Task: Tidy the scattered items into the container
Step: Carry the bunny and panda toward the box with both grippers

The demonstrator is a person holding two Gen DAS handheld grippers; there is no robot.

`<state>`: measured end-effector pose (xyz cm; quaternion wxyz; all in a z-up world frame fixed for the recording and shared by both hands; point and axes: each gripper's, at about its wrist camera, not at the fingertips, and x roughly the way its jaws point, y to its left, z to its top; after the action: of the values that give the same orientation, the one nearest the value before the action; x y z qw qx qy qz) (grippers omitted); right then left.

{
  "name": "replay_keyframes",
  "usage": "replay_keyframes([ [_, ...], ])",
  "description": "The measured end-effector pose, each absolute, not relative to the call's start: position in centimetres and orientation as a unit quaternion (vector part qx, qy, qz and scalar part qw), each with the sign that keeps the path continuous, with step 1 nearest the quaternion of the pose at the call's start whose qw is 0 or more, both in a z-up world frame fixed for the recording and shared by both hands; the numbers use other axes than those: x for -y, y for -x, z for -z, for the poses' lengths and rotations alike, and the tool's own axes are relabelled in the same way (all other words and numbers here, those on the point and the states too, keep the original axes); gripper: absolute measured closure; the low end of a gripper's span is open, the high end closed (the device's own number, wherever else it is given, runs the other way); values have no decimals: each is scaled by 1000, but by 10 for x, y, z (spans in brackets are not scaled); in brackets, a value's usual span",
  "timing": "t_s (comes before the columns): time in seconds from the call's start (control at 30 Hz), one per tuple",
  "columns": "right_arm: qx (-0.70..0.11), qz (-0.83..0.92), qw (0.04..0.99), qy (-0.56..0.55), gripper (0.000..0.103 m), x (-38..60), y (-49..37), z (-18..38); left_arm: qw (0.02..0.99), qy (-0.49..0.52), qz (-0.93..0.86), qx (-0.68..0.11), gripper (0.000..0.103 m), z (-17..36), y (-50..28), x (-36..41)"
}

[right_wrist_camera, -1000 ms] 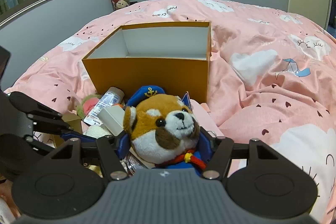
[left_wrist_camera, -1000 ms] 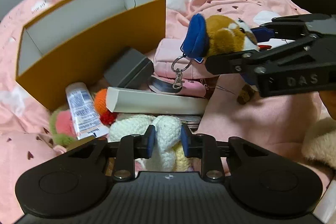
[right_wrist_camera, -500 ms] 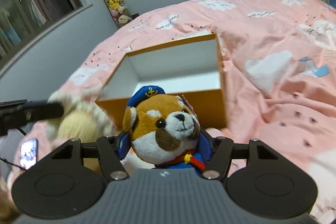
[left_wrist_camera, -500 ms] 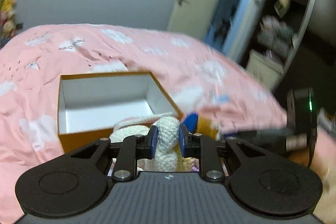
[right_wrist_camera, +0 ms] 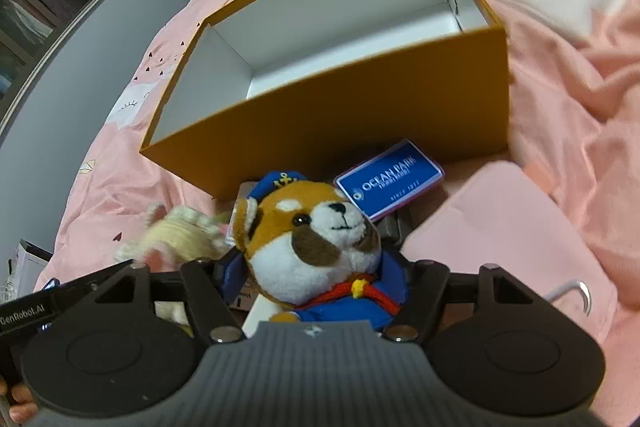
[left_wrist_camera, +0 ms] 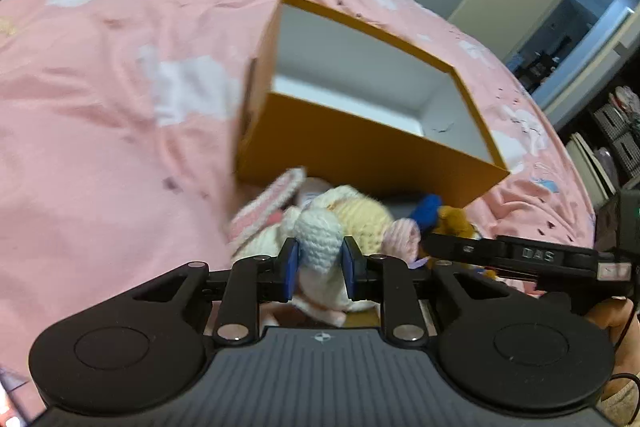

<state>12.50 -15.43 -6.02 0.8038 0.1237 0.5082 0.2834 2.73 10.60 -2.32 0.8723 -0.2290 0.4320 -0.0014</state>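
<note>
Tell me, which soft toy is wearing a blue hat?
The brown and white plush dog, in the right gripper, whose jaws are opening, wears a blue sailor hat. The cream crochet toy in the left gripper has no hat.

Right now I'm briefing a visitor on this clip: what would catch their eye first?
Probably the orange box, open and empty on the pink duvet. Next, the sailor-capped plush between the right tool's opening jaws, just in front of the box. Beside it, the left tool pinches a white crochet toy.
</note>
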Motion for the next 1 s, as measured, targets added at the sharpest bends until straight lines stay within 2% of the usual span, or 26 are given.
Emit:
replay_keyframes([
  [0.1, -512, -294, 800, -107, 31, 159, -125, 50, 868, 203, -12, -452, 77, 21, -28, -106],
  [0.17, -517, -314, 792, -85, 26, 162, -128, 41, 866, 178, -24, -466, 77, 19, -26, -103],
  [0.33, -534, -348, 770, -19, 25, 152, -134, 35, 870, 112, -40, -479, 80, 19, -19, -89],
  [0.4, -540, -359, 761, 12, 28, 141, -129, 40, 872, 90, -42, -480, 83, 18, -15, -83],
  [0.5, -533, -361, 764, 32, 43, 129, -123, 50, 873, 62, -41, -483, 85, 17, -10, -75],
  [0.57, -531, -365, 764, 23, 47, 124, -122, 49, 871, 49, -39, -488, 86, 17, -10, -73],
  [0.73, -505, -391, 769, -16, 49, 106, -126, 34, 862, 45, -36, -503, 88, 20, -5, -76],
  [0.77, -498, -395, 772, -16, 49, 97, -126, 33, 859, 44, -35, -509, 90, 21, -4, -76],
  [0.83, -497, -398, 771, -14, 49, 80, -126, 36, 852, 48, -28, -521, 103, 25, -4, -77],
  [1.0, -517, -400, 757, -14, 50, 56, -131, 52, 850, 50, -11, -525, 100, 24, -4, -83],
])
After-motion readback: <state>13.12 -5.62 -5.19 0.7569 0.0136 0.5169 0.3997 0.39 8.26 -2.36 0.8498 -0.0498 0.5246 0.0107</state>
